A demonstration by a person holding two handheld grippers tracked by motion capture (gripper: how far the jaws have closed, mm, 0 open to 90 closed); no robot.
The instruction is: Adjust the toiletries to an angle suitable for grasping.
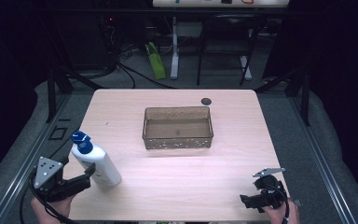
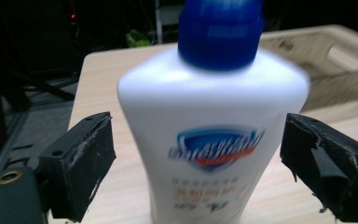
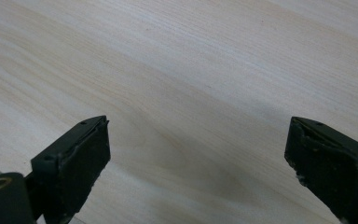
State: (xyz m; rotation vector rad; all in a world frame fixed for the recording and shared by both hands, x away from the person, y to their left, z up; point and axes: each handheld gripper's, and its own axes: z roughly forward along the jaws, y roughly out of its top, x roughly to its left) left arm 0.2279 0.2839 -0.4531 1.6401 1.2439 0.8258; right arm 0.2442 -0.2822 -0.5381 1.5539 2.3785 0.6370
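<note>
Where cables trail behind, pale wooden table stands.

- The white bottle with a blue cap carries a shield-shaped logo on its front, blue with a red swoosh. The white brand lettering across it is blurred — it looks like "Safeguard", though the letters cannot be read one by one.
- Below the logo, on the same bottle, stand a few lines of smaller print in orange and dark characters — too blurred to read.
- In the high view, the bottle's label shows as a small dark mark, too small to read.
</note>
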